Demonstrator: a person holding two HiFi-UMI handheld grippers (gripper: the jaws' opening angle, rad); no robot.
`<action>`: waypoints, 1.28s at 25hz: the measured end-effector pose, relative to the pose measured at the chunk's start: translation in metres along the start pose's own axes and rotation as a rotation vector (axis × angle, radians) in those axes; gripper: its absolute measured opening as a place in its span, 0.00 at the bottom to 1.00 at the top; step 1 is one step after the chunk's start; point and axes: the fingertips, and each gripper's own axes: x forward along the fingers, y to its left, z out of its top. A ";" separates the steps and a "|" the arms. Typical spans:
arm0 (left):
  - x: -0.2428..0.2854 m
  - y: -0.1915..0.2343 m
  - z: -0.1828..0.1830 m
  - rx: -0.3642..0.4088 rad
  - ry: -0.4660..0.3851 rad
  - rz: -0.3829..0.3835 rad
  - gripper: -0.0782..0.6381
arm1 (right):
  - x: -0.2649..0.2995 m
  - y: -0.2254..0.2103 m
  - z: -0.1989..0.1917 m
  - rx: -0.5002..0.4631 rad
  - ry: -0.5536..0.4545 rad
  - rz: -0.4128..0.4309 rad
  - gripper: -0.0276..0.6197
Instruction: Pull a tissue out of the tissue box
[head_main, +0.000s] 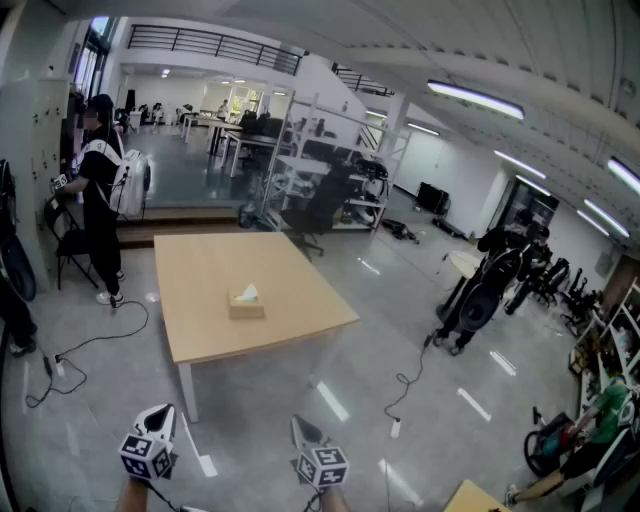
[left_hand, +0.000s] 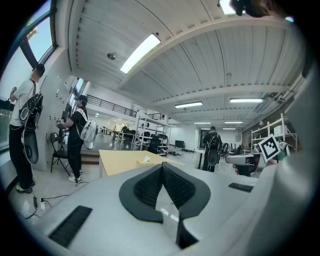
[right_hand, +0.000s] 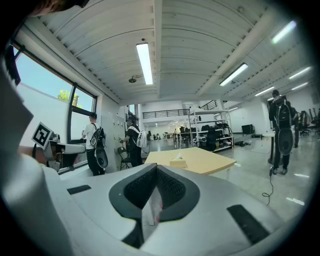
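A tan tissue box with a white tissue sticking out of its top sits near the middle of the light wooden table. Both grippers hover low at the near edge of the head view, well short of the table and over the floor. My left gripper has its jaws together with nothing between them, and so does my right gripper. In the left gripper view the tissue box shows far beyond the closed left gripper. The right gripper view has the tissue box small above the closed right gripper.
A person with a backpack stands by a folding chair left of the table. Cables trail on the floor at left and another cable at right. Shelving stands behind the table; another person is at right.
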 end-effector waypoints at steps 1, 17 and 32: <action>0.000 -0.001 -0.002 0.000 0.001 -0.002 0.12 | 0.000 0.000 -0.002 0.002 0.000 0.001 0.05; 0.023 -0.007 -0.013 0.000 0.021 0.000 0.12 | 0.008 -0.020 -0.003 0.010 0.001 0.007 0.05; 0.065 -0.037 -0.009 0.013 0.010 0.013 0.12 | 0.020 -0.064 0.001 -0.001 -0.002 0.039 0.05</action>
